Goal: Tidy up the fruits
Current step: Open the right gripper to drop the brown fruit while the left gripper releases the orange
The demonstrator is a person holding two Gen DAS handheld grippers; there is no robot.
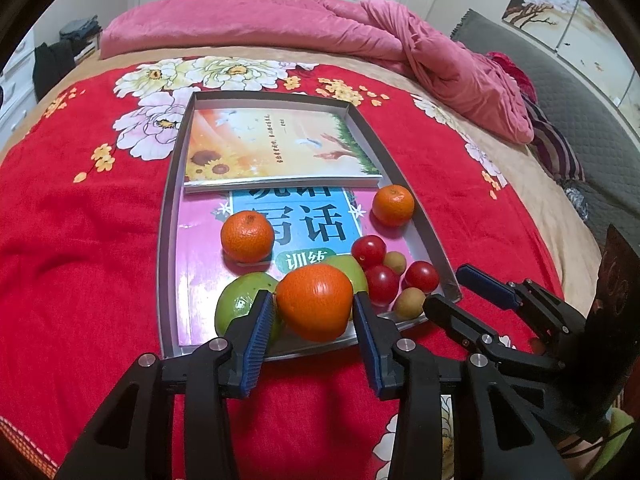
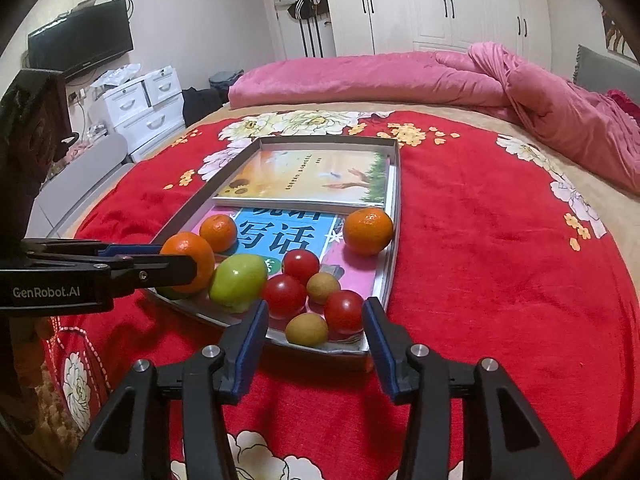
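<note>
A metal tray (image 1: 168, 216) lies on the red flowered blanket with two books in it. Fruit crowds its near end: two tangerines (image 1: 248, 236) (image 1: 393, 205), two green apples (image 1: 236, 308) (image 2: 238, 280), three cherry tomatoes (image 2: 345, 311) and two brown longans (image 2: 307, 329). A third tangerine (image 1: 314, 304) sits on the green apples between the tips of my left gripper (image 1: 314, 304). The pads stand just off its sides, so the gripper is open. My right gripper (image 2: 316, 308) is open over the tray's near right corner. It frames a tomato and a longan without touching them.
A sunflower-cover book (image 1: 276, 144) lies on a blue and pink book (image 1: 296, 224) in the tray. A pink quilt (image 1: 360, 28) is heaped at the back and right of the bed. White drawers (image 2: 148, 108) and a television (image 2: 80, 44) stand beyond the bed's left side.
</note>
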